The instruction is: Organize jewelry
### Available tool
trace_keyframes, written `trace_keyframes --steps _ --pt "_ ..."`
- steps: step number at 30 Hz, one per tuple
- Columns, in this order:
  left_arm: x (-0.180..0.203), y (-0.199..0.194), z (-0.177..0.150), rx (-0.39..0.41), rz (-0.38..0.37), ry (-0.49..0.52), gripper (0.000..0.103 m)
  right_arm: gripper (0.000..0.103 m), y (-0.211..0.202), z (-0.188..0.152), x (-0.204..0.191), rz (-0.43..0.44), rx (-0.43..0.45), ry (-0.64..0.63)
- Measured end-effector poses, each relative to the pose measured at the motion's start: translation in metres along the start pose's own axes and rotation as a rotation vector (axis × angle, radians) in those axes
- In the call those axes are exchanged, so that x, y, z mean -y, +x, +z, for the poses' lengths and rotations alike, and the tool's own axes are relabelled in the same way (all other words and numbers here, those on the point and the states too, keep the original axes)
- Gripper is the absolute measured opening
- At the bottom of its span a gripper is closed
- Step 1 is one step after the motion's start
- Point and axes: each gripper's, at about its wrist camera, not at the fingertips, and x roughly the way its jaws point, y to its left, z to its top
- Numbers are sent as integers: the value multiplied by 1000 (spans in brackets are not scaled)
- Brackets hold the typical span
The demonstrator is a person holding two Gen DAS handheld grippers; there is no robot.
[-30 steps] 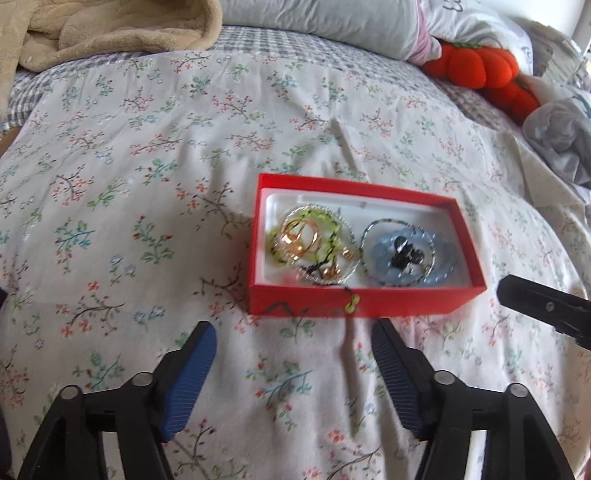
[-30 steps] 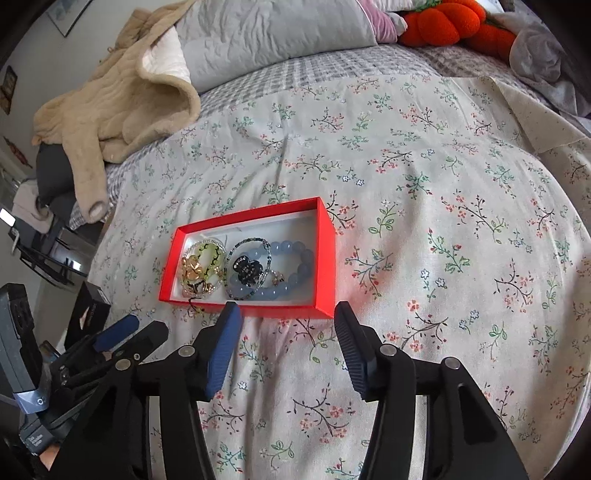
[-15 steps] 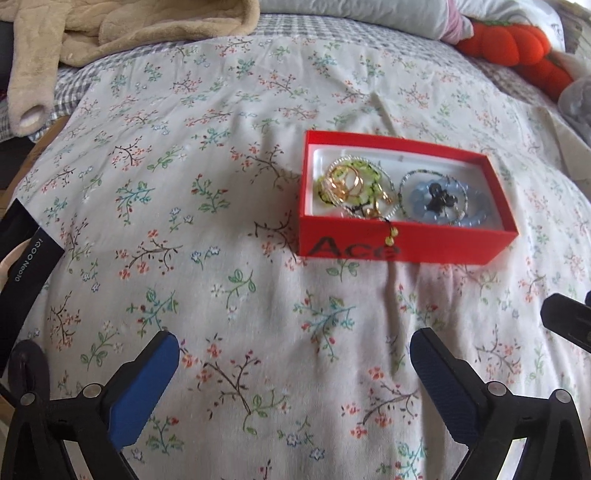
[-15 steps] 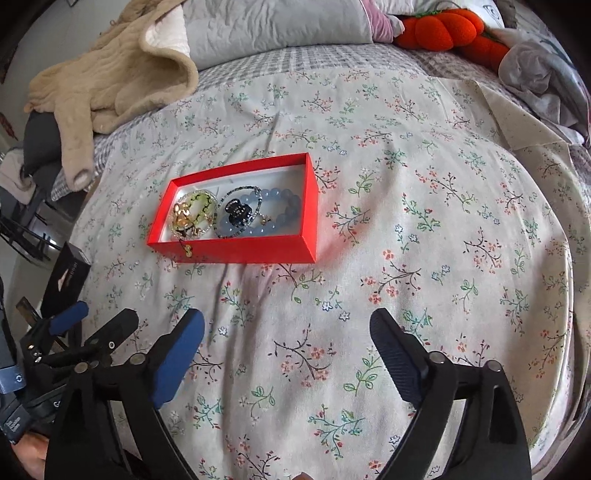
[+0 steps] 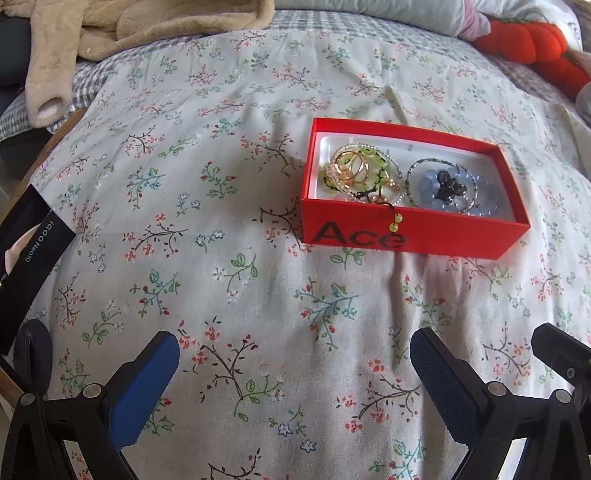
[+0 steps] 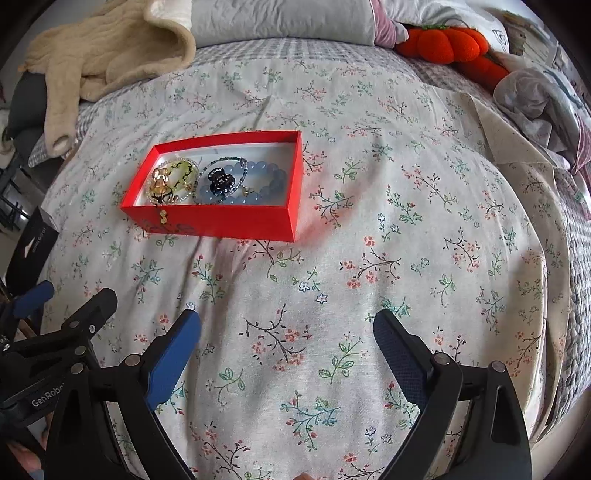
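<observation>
Resting on a flowered bedspread (image 5: 229, 206), a red box (image 5: 413, 236) without a lid, ahead of the left gripper (image 5: 293, 373) and toward its right finger, well apart from the tips. Jaws of left gripper spread wide, blue pads (image 5: 144, 384) facing across bare cloth, gripping nothing. Right gripper (image 6: 286, 350) likewise spread wide and empty, box (image 6: 221, 221) ahead and off past its left finger. Inside the box: gold rings (image 5: 354, 171) and a yellow-green bead bracelet (image 5: 369, 177) at the end nearer the left gripper's left finger; a blue bead bracelet (image 5: 476, 199) around a dark clip (image 5: 448, 186) at the other end. One beaded cord end (image 5: 395, 223) hanging over the near wall. Beyond the box: beige jacket (image 6: 99, 55), grey pillow (image 6: 280, 18), orange plush pumpkin (image 6: 443, 44). Black box (image 5: 26, 254) off past the left gripper's left finger
</observation>
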Motion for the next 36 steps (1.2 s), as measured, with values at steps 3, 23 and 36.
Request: trace_keyframes --steps 3,23,36 --pt "0 1 0 1 5 2 103 96 1 1 0 2 -4 8" --pt "1 -1 -1 4 10 11 103 96 4 0 -2 6 -22 15" --pt "2 0 -2 1 12 13 103 96 7 -1 -3 7 -27 16"
